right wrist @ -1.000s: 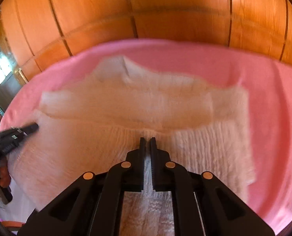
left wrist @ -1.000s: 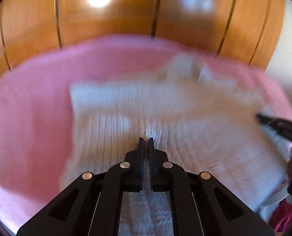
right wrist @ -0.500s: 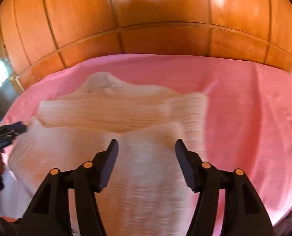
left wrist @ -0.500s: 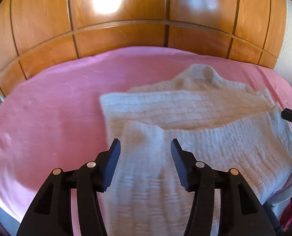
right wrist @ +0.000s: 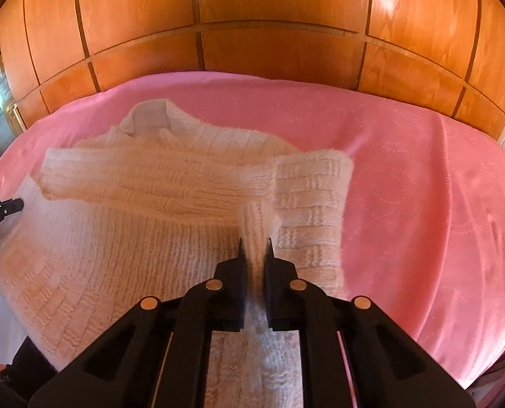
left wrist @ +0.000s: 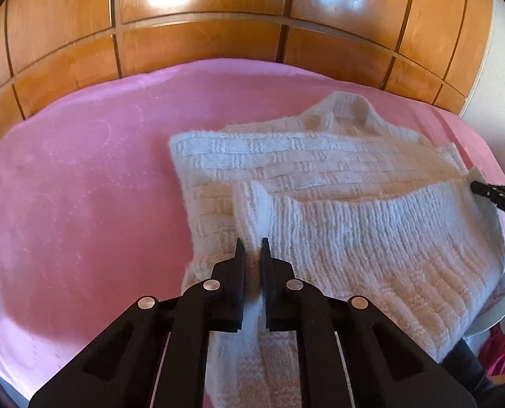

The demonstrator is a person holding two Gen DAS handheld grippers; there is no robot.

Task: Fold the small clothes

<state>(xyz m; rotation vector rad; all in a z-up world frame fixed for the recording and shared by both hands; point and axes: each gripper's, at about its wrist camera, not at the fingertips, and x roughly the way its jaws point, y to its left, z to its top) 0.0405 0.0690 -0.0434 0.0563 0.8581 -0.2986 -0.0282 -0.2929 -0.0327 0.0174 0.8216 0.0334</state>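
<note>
My left gripper (left wrist: 251, 250) and right gripper (right wrist: 255, 250), jaws just closed, each pinch a ribbed fold of the cream knitted sweater (left wrist: 337, 204). The sweater lies on the pink bedspread (left wrist: 82, 187), reaching its near edge.

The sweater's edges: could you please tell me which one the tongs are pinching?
The ribbed hem: the left tongs and right tongs have just closed on raised folds of it. The collar lies flat, untouched, at the far end.
</note>
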